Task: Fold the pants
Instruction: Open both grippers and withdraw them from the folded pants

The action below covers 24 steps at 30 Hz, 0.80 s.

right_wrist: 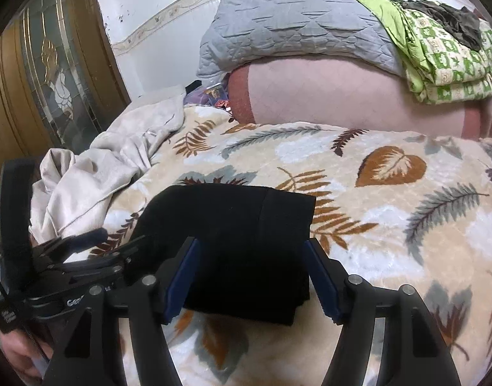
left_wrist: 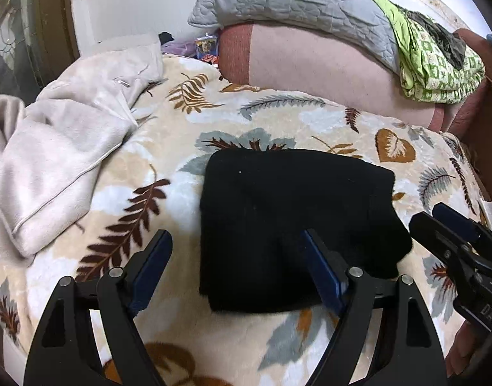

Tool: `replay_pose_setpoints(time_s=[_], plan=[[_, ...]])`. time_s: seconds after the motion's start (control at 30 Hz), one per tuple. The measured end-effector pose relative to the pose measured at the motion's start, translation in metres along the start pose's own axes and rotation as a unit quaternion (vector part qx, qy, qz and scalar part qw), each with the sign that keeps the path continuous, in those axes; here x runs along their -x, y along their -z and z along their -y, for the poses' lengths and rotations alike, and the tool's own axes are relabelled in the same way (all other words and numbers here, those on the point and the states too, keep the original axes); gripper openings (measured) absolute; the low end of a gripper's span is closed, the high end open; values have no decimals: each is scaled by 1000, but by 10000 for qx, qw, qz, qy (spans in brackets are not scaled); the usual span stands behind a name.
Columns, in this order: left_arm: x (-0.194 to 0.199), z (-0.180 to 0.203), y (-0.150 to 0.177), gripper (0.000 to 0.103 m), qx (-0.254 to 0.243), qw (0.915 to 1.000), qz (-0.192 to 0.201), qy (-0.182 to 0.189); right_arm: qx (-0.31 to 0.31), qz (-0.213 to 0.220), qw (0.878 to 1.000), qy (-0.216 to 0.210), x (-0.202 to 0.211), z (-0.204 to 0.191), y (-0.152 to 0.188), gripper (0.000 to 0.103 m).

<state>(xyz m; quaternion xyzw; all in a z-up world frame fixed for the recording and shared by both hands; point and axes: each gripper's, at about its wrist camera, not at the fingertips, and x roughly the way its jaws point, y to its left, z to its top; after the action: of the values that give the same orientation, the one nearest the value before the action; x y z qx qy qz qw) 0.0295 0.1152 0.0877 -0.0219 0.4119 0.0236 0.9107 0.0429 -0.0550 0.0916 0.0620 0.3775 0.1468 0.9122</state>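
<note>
Pants (left_wrist: 294,225) sit folded square on bed blanket (left_wrist: 278,122), w/ both your grippers, left (left_wrist: 236,251) & right (right_wrist: 252,263), jaws wide, holding nothing — looks done, so you're clear.

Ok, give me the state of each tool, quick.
Left tool: open, holding nothing, over the left edge of the folded pants.
Right tool: open, holding nothing, pants between its fingers, not gripped.
</note>
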Motion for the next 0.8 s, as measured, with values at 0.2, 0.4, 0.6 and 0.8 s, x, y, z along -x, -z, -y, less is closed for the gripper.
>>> replay_pose_setpoints(time_s=[0.2, 0.4, 0.6, 0.8], plan=[[23, -5, 9, 82, 98, 9999, 69, -75, 64, 97, 9999, 6, 20, -8, 6, 71], [49, -7, 14, 82, 211, 9991, 327, -166, 97, 221, 9997, -69, 39, -15, 9, 73], [70, -1, 18, 83, 138, 9982, 541, -197, 125, 310, 9994, -98, 57, -20, 14, 74], [83, 1, 23, 83, 205, 9974, 645, -250, 134, 376, 9992, -79, 69, -20, 17, 76]])
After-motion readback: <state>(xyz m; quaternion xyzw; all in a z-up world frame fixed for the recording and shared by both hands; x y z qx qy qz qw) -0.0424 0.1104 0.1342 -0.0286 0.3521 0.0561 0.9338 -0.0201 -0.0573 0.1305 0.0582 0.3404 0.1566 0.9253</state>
